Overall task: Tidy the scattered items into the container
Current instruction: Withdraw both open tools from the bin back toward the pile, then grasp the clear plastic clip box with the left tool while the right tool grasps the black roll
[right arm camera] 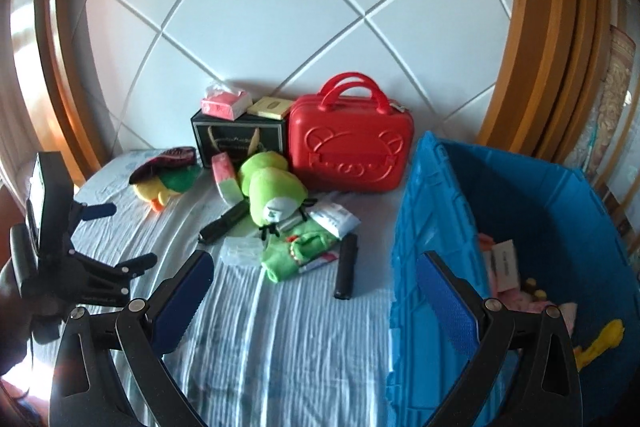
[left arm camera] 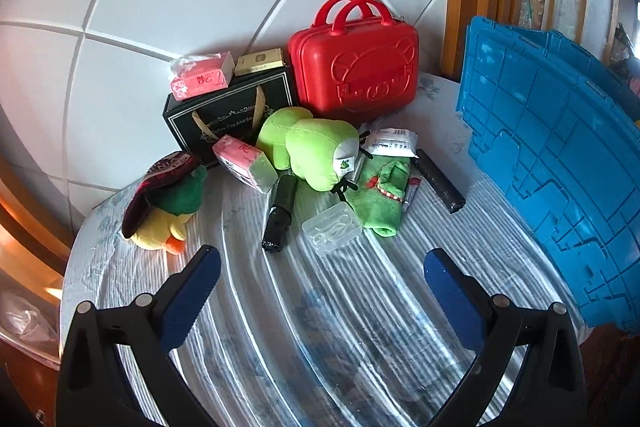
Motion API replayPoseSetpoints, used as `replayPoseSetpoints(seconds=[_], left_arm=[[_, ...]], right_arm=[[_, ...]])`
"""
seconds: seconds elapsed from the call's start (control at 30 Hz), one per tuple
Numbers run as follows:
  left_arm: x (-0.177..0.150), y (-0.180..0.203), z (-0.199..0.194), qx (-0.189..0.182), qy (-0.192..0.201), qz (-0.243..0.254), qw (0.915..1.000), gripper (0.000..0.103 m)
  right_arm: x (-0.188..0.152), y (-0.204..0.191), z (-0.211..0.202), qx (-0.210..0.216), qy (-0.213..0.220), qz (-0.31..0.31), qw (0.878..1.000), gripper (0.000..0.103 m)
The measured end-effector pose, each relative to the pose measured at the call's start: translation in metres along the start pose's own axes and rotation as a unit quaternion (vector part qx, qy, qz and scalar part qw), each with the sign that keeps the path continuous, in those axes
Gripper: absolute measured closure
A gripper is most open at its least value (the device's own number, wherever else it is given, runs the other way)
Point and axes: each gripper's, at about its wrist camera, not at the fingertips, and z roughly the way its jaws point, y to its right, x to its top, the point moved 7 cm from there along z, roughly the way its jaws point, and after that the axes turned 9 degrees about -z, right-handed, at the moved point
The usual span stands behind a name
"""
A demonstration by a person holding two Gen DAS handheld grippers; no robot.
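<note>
Both grippers hang empty over the striped bed cover. The left gripper [left arm camera: 322,269] has its jaws spread wide, and so does the right gripper [right arm camera: 316,273]. The blue crate [right arm camera: 404,267] fills the right of the right wrist view, with small items lying inside. At frame centre, a black roll [right arm camera: 346,268] lies with its long axis nearly vertical, just left of the crate wall. Another black roll [left arm camera: 279,213] points toward the green plush [left arm camera: 320,151].

A white padded headboard [right arm camera: 304,7] fills the upper middle of the frame, with a wooden frame [right arm camera: 560,39] at the right.
</note>
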Motion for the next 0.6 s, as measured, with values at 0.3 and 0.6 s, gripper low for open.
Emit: replayPoseSetpoints(seconds=[0.3,0.6], left_arm=[[-0.014,0.011,0.1,-0.055,-0.009,0.108,0.9925,0.0],[-0.024,0.005,0.21,-0.081,-0.023,0.159,0.9838,0.0]], right_arm=[[-0.069,-0.018,0.134,-0.016,-0.097,0.008,0.995,0.009],[-0.111,0.006,0.238,-0.028,-0.138,0.04,0.989,0.009]])
